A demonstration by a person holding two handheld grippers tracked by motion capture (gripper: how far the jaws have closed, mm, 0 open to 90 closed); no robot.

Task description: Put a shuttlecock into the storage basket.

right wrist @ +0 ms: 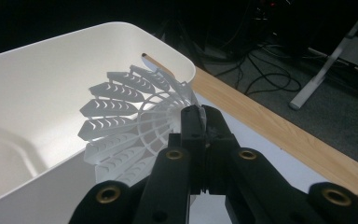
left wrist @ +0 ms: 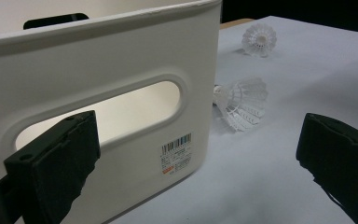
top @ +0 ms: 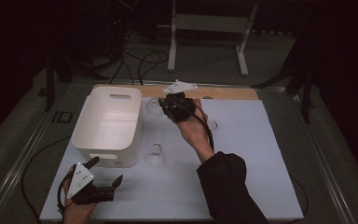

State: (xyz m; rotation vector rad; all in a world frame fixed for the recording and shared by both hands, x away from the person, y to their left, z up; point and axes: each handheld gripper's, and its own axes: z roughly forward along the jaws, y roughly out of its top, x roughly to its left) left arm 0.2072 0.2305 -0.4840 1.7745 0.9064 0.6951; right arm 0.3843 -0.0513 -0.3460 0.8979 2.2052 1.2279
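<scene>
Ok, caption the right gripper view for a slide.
Right gripper shut on a shuttlecock beside the white bin.

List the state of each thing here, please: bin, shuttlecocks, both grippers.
White bin: upright, empty.
Held shuttlecock: clamped, beside the bin rim.
Near shuttlecock: on the sheet, untouched.
Right gripper: shut on the held shuttlecock.
Left gripper: open, holding nothing.
</scene>
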